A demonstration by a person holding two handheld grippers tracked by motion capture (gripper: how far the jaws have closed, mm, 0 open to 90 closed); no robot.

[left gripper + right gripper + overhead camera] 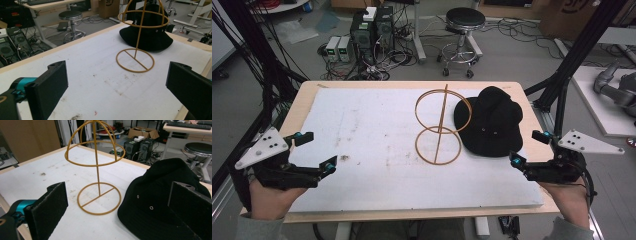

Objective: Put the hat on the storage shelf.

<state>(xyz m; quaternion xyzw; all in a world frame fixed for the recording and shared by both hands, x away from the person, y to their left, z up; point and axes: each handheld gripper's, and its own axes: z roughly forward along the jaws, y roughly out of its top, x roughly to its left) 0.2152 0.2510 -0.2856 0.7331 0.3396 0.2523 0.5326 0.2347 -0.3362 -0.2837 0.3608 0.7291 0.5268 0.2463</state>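
Observation:
A black bucket hat (pixel 490 121) lies flat on the white mat (pixel 377 145), right of centre. Just left of it stands a gold wire hat stand (pixel 439 125) with a round base and a domed top ring. The stand (pixel 136 37) rises in front of the hat (pixel 150 32) in the left gripper view. My left gripper (pixel 314 149) hovers open near the table's left edge, nothing between its jaws. At the right edge my right gripper (pixel 527 147) is open, pointed at the hat (pixel 155 207) and the stand (pixel 96 170), apart from both.
The wooden table (pixel 407 84) rims the mat on all sides. Beyond the far edge are a black stool (pixel 463 30), computer towers (pixel 372 30) and tangled cables on the floor. Black frame posts (pixel 572 55) stand at the right.

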